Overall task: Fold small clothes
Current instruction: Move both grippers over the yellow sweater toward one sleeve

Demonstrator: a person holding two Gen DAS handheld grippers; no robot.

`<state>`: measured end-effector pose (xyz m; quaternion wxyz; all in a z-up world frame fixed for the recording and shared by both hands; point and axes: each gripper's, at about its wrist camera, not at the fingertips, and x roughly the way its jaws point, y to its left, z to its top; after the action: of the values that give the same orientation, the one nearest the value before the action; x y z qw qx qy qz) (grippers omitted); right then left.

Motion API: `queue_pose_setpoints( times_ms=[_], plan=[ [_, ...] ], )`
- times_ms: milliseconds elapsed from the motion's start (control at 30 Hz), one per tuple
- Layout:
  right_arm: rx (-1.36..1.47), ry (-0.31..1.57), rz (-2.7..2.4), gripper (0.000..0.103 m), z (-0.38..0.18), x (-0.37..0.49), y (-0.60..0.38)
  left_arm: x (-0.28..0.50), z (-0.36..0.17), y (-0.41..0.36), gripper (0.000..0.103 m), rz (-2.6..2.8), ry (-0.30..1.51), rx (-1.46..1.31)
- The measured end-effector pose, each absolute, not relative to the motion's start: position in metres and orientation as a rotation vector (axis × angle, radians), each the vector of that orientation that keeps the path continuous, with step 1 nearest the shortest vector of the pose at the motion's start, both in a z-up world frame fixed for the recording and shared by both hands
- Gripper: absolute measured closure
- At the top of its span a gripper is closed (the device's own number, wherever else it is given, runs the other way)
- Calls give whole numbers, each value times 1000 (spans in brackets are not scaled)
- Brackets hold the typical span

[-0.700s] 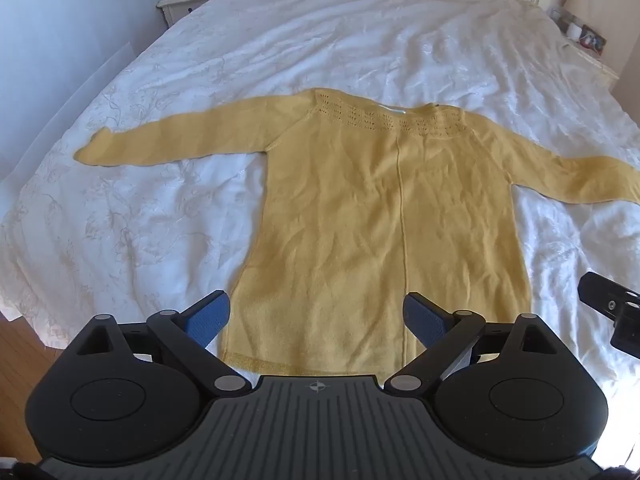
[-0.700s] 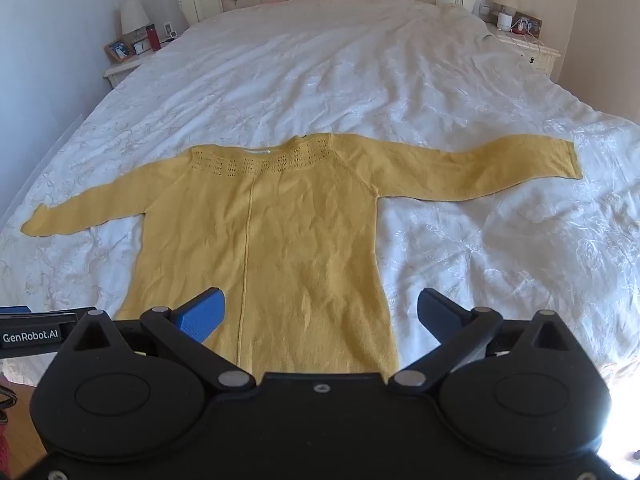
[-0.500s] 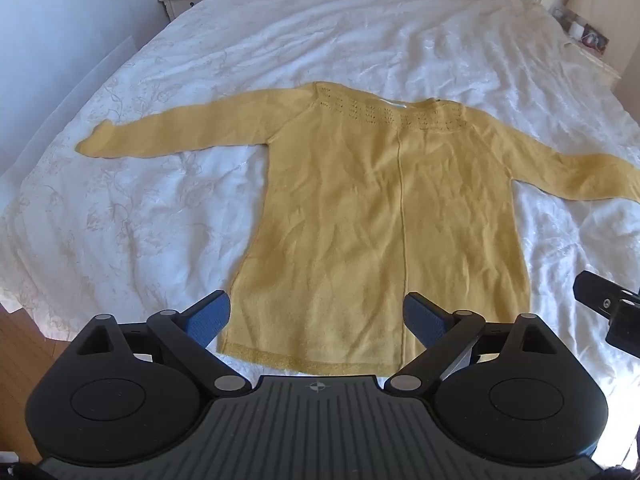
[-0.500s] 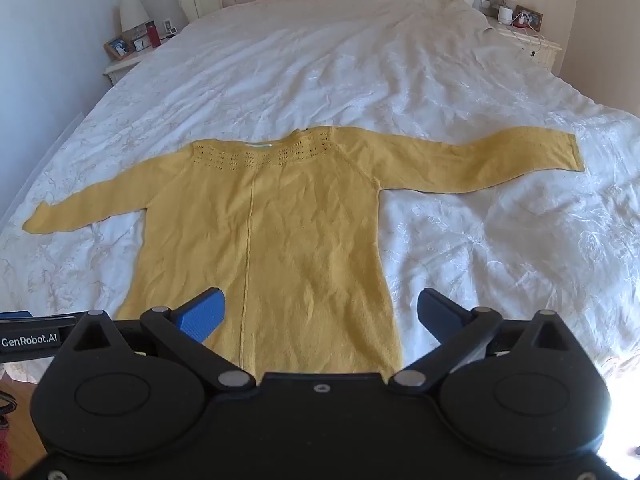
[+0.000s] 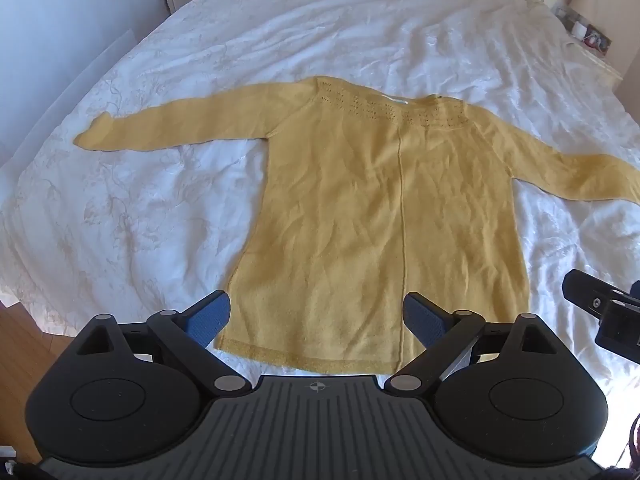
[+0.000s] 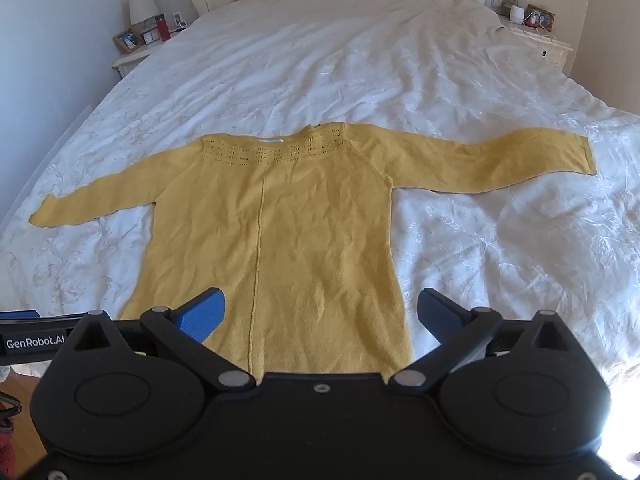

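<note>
On the bed (image 6: 400,60), a yellow sweater (image 6: 280,232) lies flat, sleeves out, nothing folded yet.

Both grippers hang over the hem end, tilted down: the left gripper (image 5: 316,318) has its fingers wide and empty above the hem's left corner, and the right gripper (image 6: 320,314) has its fingers wide and empty too, over the lower right side. That knit looks light, soft and floppy, a bit crinkled; it should drape and sag rather than hold an edge, and likely drag on the quilt. Best bet, I'd say: pinch a cuff (image 6: 580,152) or a shoulder seam, or the doubled hem (image 5: 312,362) at its corners.
</note>
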<state>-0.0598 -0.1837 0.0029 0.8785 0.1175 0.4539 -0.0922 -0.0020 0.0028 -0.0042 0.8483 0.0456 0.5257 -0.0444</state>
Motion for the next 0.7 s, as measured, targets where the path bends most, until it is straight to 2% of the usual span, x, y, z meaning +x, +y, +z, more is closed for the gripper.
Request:
queue_pose_setpoints(
  times_ms=[700],
  plan=[
    [265, 982, -158, 1, -5, -19, -183, 35, -11, 8, 9, -79, 1154, 86]
  ],
)
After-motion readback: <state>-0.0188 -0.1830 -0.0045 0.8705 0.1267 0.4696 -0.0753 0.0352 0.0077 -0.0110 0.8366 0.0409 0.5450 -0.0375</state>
